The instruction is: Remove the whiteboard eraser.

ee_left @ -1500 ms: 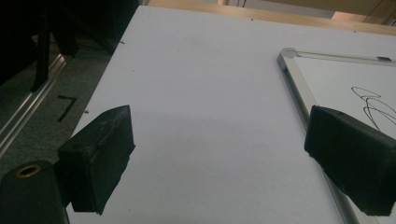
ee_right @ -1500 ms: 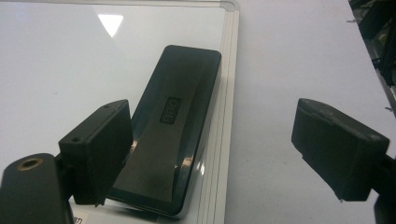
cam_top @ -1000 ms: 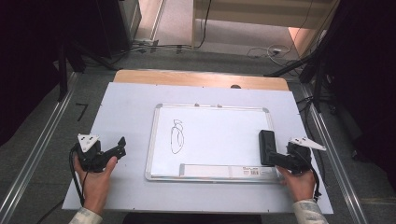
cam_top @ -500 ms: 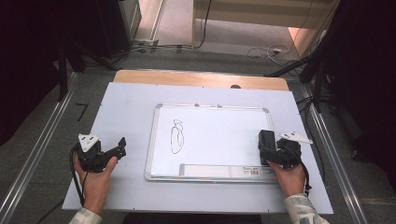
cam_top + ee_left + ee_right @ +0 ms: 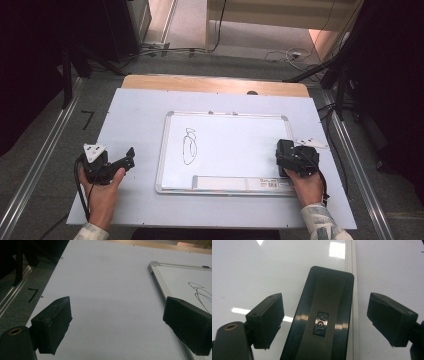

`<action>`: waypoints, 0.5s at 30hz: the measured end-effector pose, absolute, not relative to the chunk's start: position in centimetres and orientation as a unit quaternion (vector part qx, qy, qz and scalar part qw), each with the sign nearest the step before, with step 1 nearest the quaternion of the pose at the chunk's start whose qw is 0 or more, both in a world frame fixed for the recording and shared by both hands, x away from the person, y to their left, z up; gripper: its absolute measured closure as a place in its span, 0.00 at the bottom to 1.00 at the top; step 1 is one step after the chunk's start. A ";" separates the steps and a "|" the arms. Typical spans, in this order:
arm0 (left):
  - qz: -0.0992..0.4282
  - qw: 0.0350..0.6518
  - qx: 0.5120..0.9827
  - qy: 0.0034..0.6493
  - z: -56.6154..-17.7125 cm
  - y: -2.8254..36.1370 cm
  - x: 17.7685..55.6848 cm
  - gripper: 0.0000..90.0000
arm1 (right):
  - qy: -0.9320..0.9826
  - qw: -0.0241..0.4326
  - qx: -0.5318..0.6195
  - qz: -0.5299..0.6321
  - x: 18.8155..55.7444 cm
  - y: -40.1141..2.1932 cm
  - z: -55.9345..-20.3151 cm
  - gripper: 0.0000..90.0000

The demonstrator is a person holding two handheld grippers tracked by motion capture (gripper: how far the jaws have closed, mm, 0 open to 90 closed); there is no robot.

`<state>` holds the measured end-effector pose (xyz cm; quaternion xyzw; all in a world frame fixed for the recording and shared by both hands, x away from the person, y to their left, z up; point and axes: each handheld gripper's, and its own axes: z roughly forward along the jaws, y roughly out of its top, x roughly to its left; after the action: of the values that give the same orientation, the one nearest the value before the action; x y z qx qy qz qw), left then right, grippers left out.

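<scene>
Eraser (image 5: 324, 315) sits on whiteboard's (image 5: 225, 150) right edge, now betw right gripper (image 5: 324, 317) jaws, which just started closing w/o touching it; grab looks imminent. Left gripper (image 5: 115, 327) wide open over bench (image 5: 135, 115).

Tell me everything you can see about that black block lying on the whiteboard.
The eraser is a long black block with rounded corners and a glossy, plastic-looking grey band down its back bearing a small raised logo plate. It lies flat on the whiteboard, near its right edge, partly over the frame strip. The right gripper straddles it, jaws apart on either side and just closing in, with a gap left on each side.
</scene>
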<state>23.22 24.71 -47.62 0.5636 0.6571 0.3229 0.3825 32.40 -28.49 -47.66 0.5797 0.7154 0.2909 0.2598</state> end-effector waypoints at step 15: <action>0.319 0.382 0.564 0.659 -47.7 24.7 23.3 0.10 | 0.718 0.251 0.590 0.272 33.0 -28.2 -48.3 0.27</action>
<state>23.30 24.73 -47.72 0.5642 0.6588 0.3195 0.3815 33.01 -28.24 -48.32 0.5902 0.7176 0.2720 0.2506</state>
